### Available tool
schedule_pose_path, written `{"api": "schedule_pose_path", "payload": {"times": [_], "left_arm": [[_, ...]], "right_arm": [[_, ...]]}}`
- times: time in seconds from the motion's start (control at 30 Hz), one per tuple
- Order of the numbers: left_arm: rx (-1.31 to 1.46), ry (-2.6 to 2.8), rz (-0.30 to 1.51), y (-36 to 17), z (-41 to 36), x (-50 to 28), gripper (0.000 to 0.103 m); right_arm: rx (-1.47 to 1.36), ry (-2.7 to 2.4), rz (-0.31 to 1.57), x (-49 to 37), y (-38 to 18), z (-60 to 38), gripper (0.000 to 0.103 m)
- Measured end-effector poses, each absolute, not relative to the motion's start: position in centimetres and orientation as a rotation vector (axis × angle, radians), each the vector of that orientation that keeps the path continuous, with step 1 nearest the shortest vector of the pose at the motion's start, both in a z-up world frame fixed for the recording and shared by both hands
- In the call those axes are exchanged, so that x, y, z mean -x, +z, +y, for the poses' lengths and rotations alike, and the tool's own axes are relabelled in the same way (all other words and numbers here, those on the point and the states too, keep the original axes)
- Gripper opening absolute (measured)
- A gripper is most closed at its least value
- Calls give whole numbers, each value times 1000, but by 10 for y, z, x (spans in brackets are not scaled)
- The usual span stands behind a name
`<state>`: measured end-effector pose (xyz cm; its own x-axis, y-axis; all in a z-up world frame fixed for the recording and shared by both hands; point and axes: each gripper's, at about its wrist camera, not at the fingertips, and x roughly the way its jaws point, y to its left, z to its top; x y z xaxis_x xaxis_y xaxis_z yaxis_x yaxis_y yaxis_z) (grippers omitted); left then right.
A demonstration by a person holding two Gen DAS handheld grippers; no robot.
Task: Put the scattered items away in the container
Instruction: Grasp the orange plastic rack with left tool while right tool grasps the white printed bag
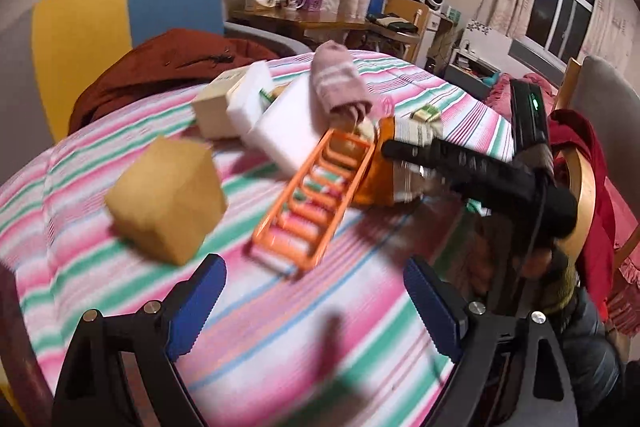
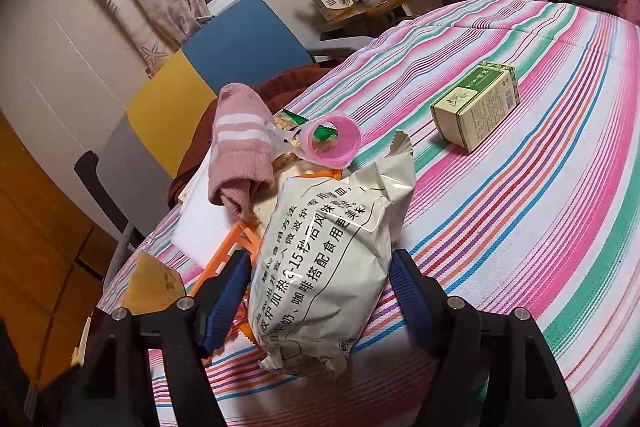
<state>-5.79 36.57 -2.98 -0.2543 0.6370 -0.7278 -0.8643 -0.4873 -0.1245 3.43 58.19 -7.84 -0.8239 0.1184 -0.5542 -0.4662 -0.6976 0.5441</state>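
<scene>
Left tool [image 1: 314, 301] gapes empty above the striped cloth [image 1: 280, 347]; right tool [image 2: 318, 301] straddles a snack bag [image 2: 328, 267], grip uncertain.

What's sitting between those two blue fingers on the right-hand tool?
In the right wrist view, a white snack bag with printed text lies between the right gripper's blue fingers, resting on the striped cloth.

Left gripper [image 1: 316, 311] gapes wide and empty; right gripper [image 2: 320, 301] brackets something, jaws apart.
</scene>
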Motion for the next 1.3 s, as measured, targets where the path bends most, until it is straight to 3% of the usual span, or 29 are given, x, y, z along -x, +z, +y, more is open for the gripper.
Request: {"api": "schedule_pose_path", "payload": {"times": [0.37, 0.67, 0.87, 1.1, 1.3], "left_arm": [[834, 1778, 530, -41, 418, 72, 84], [858, 1719, 588, -59, 440, 83, 77], [891, 1717, 606, -70, 443, 85, 55], [908, 1763, 557, -71, 439, 83, 53], [921, 1828, 490, -68, 423, 69, 51]], "right_arm": [[670, 2543, 1031, -36, -79, 582, 73], [649, 2538, 1038, -39, -80, 583, 66], [653, 2540, 1040, -38, -79, 583, 67], [661, 2537, 1030, -36, -79, 582, 66], [661, 2540, 1025, -37, -79, 582, 60]]}}
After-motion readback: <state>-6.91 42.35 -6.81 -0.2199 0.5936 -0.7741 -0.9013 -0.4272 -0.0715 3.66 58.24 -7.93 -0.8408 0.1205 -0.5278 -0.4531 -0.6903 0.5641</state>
